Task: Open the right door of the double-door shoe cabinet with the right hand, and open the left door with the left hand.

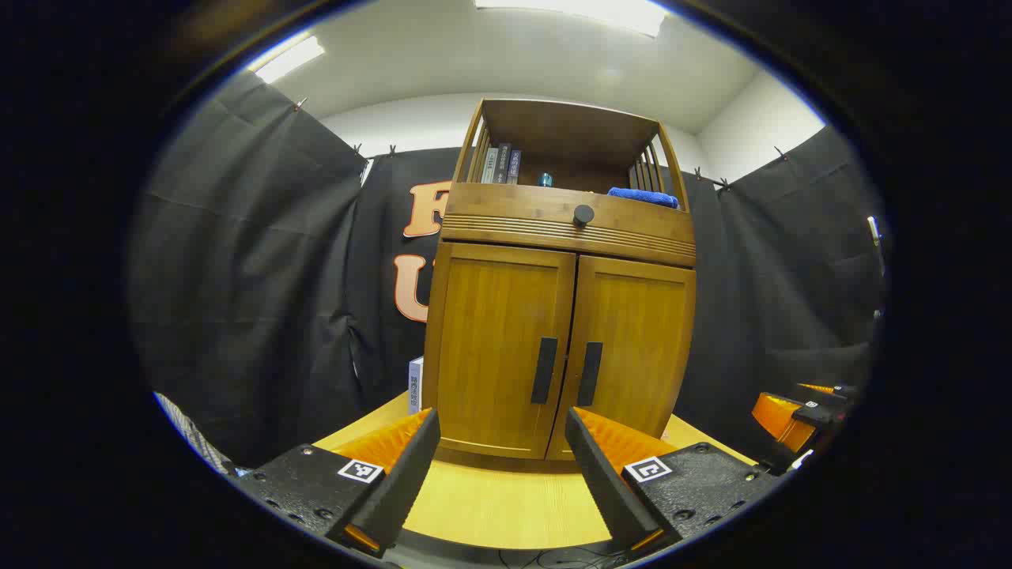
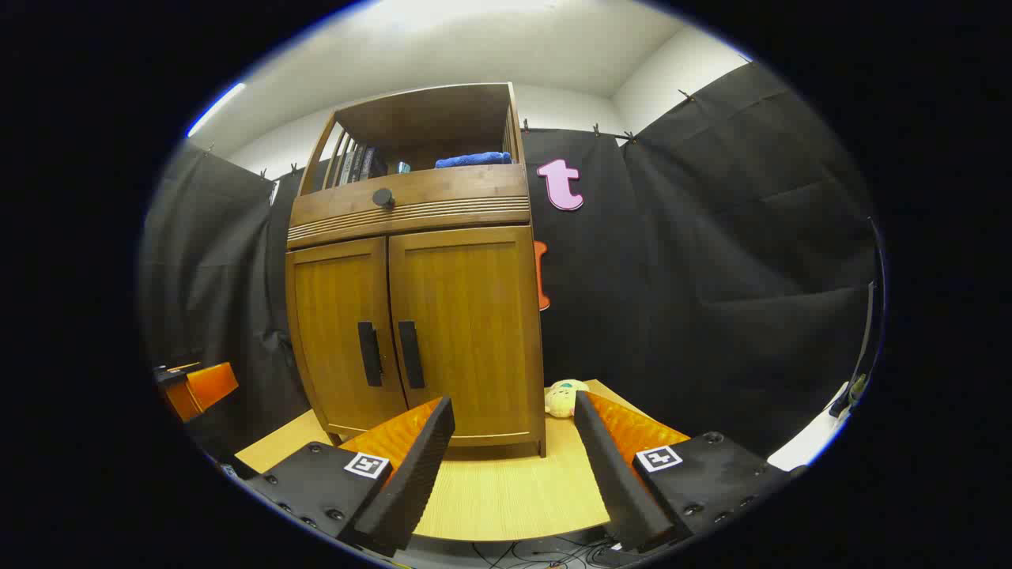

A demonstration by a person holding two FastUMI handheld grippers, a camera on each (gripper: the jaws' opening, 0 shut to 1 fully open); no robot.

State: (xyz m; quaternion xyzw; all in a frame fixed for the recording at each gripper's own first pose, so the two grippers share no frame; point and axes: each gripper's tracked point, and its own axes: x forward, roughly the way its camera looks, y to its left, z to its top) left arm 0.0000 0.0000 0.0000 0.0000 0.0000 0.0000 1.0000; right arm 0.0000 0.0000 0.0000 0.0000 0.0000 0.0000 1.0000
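on the table point(image 1: 506, 506), boxy wooden cabinet point(image 1: 557, 316)

The left gripper point(image 1: 502, 442) is held low and level, its two fingers spread wide apart with nothing between them. The right gripper point(image 2: 514, 431) is in the same pose, jaws wide and holding nothing. In the left gripper view the right gripper point(image 1: 794, 419) shows at the far right; in the right gripper view the left gripper point(image 2: 194, 387) shows at the far left.
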